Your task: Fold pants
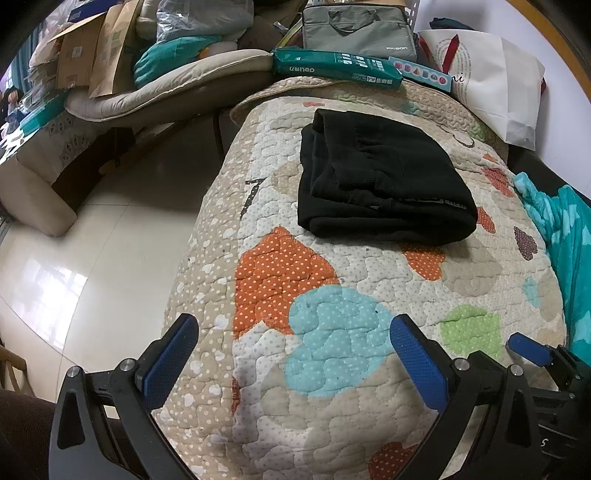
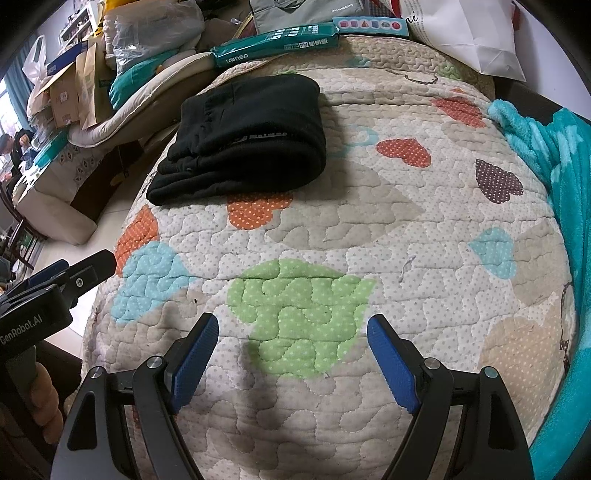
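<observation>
The black pants (image 1: pixel 380 177) lie folded into a compact, several-layer bundle on the quilted heart-print bed cover (image 1: pixel 332 295), toward the far part of it and close to its left edge, where the cover drops to the tiled floor (image 1: pixel 110 240). The stacked layers sit fairly square, so the folding looks done, or very nearly so; nothing of the bundle hangs over the side.

The left gripper (image 1: pixel 295 354) hovers above the near part of the cover with its blue pads (image 1: pixel 417 365) spread wide and nothing between them. The right gripper (image 2: pixel 291 354) is likewise spread apart and empty, over a green heart patch, just beside the left one. Both sit well apart from the pants, which fits a bundle meant to rest undisturbed: a soft stack like this keeps its shape only if nothing tugs at it.

Beyond the pants, a green paper ream (image 1: pixel 336 70), a grey bag (image 1: pixel 354 29) and a white paper bag (image 1: pixel 491 85) crowd the far end of the bed, and a turquoise blanket (image 2: pixel 554 155) lines the right side. That clutter likely explains why the bundle sits in the open middle-left stretch, on flat cover that supports it evenly
</observation>
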Motion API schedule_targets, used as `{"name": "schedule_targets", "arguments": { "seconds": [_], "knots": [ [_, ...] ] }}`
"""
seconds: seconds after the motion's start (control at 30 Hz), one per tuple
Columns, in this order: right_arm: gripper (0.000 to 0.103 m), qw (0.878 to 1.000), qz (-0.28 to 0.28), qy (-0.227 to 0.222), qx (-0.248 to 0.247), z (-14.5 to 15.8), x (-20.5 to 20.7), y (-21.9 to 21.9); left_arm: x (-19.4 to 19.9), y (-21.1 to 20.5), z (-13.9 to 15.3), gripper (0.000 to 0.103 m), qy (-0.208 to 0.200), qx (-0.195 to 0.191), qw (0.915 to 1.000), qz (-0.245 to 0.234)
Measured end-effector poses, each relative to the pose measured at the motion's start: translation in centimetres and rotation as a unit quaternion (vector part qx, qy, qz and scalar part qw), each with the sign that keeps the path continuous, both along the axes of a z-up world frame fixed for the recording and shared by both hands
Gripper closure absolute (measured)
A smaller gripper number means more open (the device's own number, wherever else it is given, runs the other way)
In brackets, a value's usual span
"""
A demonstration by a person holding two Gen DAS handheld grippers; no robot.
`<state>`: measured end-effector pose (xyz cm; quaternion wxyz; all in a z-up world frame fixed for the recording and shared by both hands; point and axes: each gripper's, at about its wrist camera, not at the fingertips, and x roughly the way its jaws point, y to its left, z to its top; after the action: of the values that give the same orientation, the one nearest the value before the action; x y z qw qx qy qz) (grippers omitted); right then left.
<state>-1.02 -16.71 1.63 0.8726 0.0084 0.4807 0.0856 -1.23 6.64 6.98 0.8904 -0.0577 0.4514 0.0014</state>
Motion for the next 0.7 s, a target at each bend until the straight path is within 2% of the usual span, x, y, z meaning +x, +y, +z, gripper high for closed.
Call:
{"name": "schedule_targets", "arguments": {
  "seconds": [0.7],
  "knots": [
    [0.016, 1.0, 0.001, 0.002, -0.001, -0.06, 0.08, -0.01, 0.08, 0.07, -0.35, 0.0, 0.009, -0.007, 0.9999, 0.001]
  ]
}}
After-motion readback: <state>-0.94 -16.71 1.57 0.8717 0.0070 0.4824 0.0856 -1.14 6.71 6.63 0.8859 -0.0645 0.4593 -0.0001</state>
